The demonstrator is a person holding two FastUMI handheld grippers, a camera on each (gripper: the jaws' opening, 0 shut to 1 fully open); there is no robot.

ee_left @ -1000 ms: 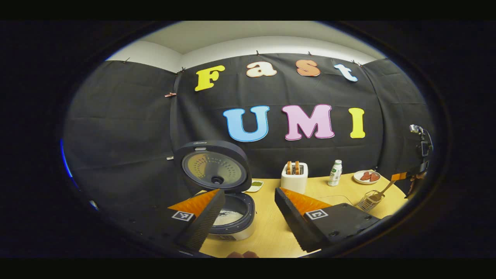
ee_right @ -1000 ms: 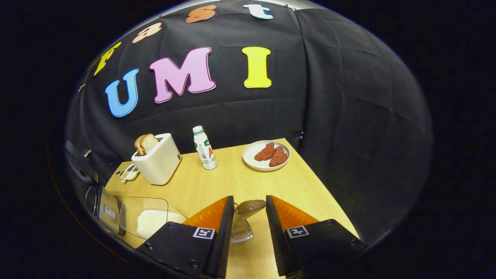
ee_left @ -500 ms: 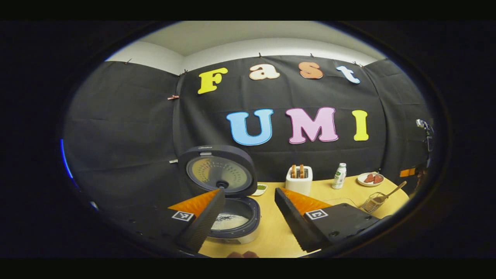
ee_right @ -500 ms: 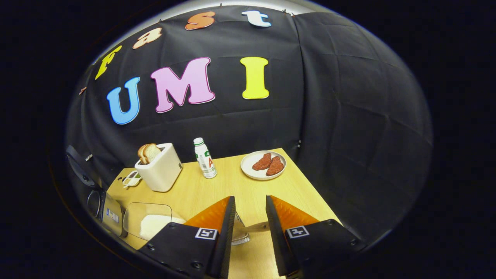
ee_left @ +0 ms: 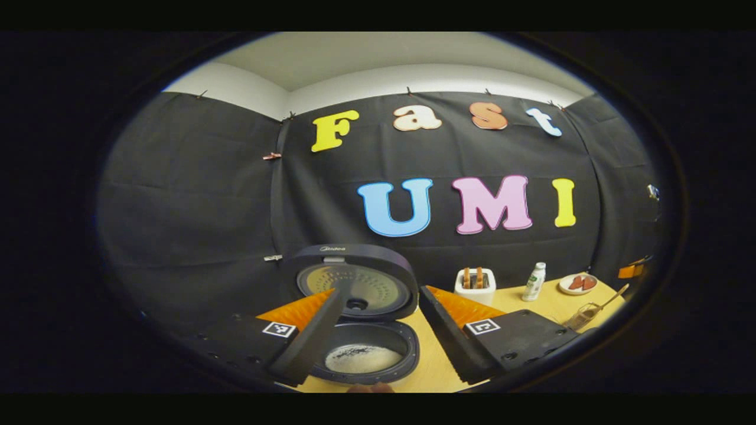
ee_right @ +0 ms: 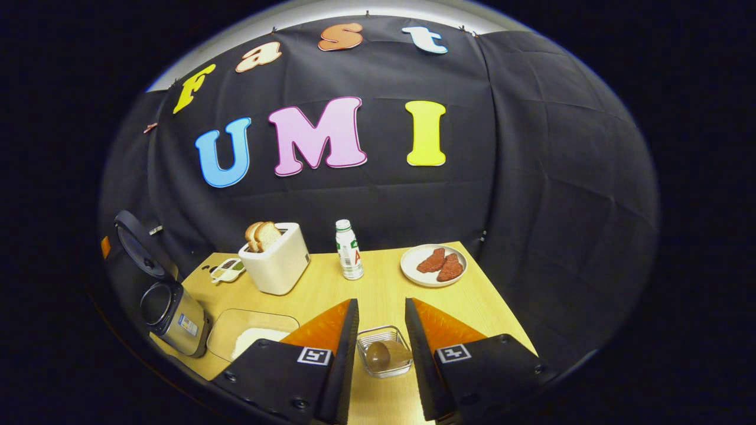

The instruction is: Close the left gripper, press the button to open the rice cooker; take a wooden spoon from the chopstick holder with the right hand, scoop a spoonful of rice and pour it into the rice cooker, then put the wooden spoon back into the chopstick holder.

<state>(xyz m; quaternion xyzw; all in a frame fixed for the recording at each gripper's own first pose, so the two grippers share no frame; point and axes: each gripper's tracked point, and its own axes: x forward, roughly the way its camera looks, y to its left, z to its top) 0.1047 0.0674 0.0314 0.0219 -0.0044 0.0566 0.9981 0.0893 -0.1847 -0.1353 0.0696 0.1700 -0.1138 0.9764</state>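
While the right gripper (ee_right: 381, 330) hangs released above the chopstick holder (ee_right: 384, 359), wooden spoon (ee_right: 387, 353) between its fingers, toaster (ee_right: 277, 265), bottle (ee_right: 349, 257) and plate (ee_right: 413, 275) stand beyond on the wooden table (ee_right: 378, 289). Left gripper (ee_left: 381, 295) is parted before the open rice cooker (ee_left: 360, 319).

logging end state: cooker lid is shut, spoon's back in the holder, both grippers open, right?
Not quite: the rice cooker lid stands open, with rice in the pot, as the left gripper view shows. The wooden spoon sits in the chopstick holder, and both grippers are open.

left view low, right view above table (ee_right: 378, 283)
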